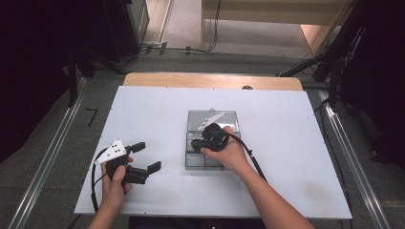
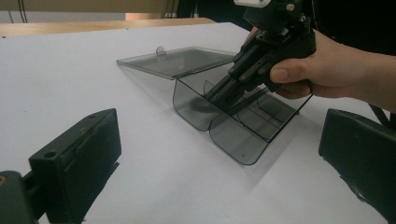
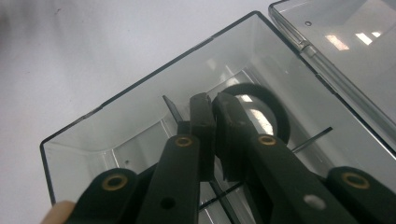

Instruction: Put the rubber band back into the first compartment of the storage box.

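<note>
Box [image 1: 210, 163]: clear, lid open flat, long axis running away from the person.
Ring [image 3: 275, 112]: black, inside box.
Right gripper [image 3: 215, 108]: jaws nearly together, pointing down into box.
Left gripper [image 1: 145, 156]: jaws spread, empty, on worktop [image 1: 291, 143].

One clear smoky plastic box [image 1: 208, 160] sits on the one white worktop [image 1: 143, 105], and its one hinged lid [image 1: 211, 119] lies open behind it. Two hand-held grippers are there, a left hand-held gripper [image 1: 147, 157] and a right hand-held gripper [image 3: 215, 105], each with two black jaws. One black ring [image 3: 266, 100] lies inside the box, whose thin dividers split it into several compartments; I cannot count them surely.
</note>
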`<state>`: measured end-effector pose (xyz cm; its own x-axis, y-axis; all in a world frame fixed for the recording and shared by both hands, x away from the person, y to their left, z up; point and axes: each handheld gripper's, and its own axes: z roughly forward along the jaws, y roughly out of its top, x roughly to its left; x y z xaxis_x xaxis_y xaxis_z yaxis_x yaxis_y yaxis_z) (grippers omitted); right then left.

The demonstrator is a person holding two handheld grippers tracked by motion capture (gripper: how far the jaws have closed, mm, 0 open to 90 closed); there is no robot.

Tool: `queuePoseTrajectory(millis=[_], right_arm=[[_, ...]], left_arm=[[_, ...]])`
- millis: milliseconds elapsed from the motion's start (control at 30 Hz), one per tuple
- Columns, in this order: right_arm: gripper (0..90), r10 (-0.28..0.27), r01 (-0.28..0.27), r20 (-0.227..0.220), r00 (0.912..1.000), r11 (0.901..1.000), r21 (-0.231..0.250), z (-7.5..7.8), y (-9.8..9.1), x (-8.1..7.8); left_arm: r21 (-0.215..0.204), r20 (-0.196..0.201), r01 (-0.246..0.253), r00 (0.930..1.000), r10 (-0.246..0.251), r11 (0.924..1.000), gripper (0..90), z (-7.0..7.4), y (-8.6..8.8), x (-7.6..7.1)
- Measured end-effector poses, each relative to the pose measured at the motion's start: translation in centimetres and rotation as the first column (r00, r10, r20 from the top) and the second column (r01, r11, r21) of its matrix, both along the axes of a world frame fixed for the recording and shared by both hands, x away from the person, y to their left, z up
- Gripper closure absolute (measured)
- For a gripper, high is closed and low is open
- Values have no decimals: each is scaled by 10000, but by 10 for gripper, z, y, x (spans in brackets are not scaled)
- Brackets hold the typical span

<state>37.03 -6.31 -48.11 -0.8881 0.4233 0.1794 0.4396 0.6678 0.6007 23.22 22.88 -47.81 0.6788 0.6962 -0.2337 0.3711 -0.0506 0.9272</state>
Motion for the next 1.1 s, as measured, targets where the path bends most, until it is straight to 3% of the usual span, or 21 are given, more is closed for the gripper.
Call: queuePoseTrajectory(millis=[300,567,1100], right_arm=[[705,-157,158,-49,9999,9996,254,3,-3,1],[468,-178,169,183,9997,9987,484,8,-5,-1],[101,-280,339,-357,9990,9834,1784,25,-17,1]], left_arm=[[7,1,7,10000,-7,10000,0,0,0,0],[28,21,17,10000,-17,10000,0,0,-1,0],[10,16,46,10000,-46,10000,0,-1,-1,1]])
